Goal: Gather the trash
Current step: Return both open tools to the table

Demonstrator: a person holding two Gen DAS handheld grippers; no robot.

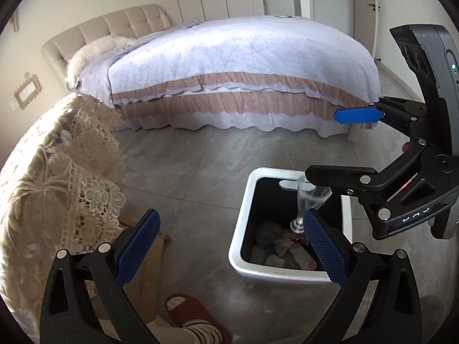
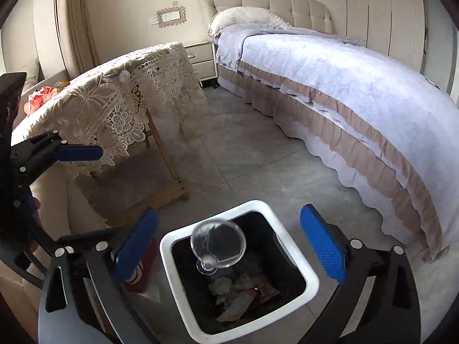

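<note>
**Clear stemmed cup over the bin, both grippers wide open**

Clear stemmed cup (image 2: 218, 245) sits between the right gripper's (image 2: 229, 246) spread jaws, directly over the bin (image 2: 311, 279) mouth. Nothing touches it: blue pads stand well apart on either side, so it looks airborne or dropping in, slightly blurred. In the left wrist view the cup (image 1: 308, 197) shows just below the right gripper's lower finger and just beside the left gripper's (image 1: 232, 246) right-hand pad. Left jaws also apart, holding nothing.

Handling, as a judgement: thin transparent plastic or glass, light, rigid, smooth and slippery, may crack under a hard squeeze or a fall. Bowl is wide and round, poor to clamp; the narrow stem above the foot is the safer hold, or pinch across the bowl rim lightly.

Bin: white rim, black liner, crumpled paper and wrappers (image 2: 243, 289) at the bottom, below the cup. Bin stands on grey floor tiles. Left of the jaws, lace-covered bench (image 2: 114, 91) with something red on its far end. Bed (image 2: 344, 86) ahead and right. Red slipper (image 1: 195, 309) near the left jaws.
</note>
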